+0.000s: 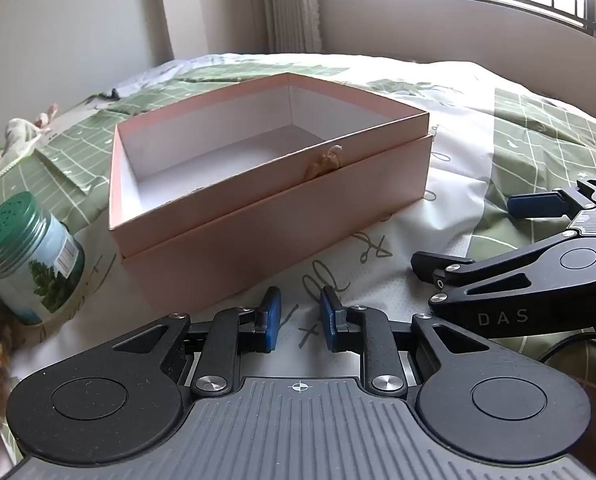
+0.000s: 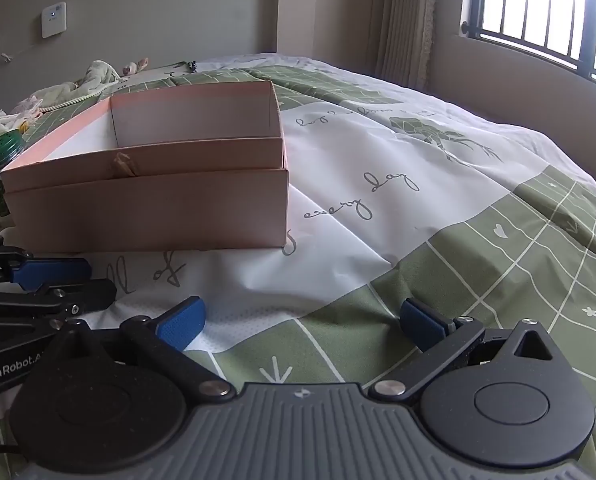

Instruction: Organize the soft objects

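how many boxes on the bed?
1. The pink box sits open and empty mid-bed, ahead of both grippers, nested in its lid, a green-capped jar at its left. Others may lie outside view.

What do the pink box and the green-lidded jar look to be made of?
Box: matte paperboard, judging by thin straight walls, crisp folded corners and a white lining. Jar: probably glass or clear plastic, glossy with a printed tree label; its lid looks like perforated plastic or painted metal.
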A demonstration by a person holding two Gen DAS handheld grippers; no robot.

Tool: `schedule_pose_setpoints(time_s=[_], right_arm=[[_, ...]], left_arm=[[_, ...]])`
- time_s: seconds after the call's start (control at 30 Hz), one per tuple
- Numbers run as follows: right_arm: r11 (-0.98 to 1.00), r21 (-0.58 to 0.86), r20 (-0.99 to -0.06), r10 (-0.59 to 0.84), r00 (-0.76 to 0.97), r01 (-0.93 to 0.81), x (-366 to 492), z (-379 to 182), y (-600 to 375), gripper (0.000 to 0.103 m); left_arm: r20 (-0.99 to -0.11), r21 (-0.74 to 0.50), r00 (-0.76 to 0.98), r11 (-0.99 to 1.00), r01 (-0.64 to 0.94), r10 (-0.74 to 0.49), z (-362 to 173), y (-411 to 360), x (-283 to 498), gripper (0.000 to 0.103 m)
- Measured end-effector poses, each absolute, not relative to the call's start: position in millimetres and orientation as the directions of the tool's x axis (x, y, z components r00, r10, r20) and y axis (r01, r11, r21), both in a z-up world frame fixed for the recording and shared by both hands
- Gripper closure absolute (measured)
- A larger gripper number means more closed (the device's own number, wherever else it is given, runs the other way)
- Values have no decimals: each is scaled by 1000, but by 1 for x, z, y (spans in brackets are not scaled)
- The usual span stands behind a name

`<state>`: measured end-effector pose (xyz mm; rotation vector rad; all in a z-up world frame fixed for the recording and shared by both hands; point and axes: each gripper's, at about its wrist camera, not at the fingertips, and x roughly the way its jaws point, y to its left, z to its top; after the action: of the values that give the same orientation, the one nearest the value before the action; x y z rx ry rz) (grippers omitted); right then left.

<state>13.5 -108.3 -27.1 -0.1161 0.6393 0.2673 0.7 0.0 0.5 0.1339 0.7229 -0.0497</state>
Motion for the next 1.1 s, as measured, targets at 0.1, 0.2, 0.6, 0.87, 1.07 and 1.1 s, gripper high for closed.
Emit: schedule_pose_setpoints(time_s=[0.1, 0.2, 0.6, 0.87, 1.07, 1.1], right_arm=[[959, -19, -600, 214, 770, -281, 13, -27, -109, 0], [959, -20, -600, 214, 771, -282, 12, -27, -110, 0], [959, -21, -602, 213, 770, -282, 13, -27, -110, 0], [959, -20, -601, 213, 770, -281, 13, -26, -109, 0], [959, -20, -602, 213, 770, -281, 13, -26, -109, 0], [959, -20, -602, 213, 770, -282, 13, -26, -109, 0]], left_arm=[[-662, 106, 749, 990, 93, 1, 1, 0, 2, 78], [-661, 107, 750, 990, 92, 2, 1, -1, 0, 78], [-660, 98, 751, 991, 89, -2, 2, 0, 0, 78], [-658, 106, 753, 990, 91, 1, 1, -1, -1, 78], [-658, 106, 753, 990, 91, 1, 1, -1, -1, 78], [-658, 106, 753, 990, 91, 1, 1, -1, -1, 78]])
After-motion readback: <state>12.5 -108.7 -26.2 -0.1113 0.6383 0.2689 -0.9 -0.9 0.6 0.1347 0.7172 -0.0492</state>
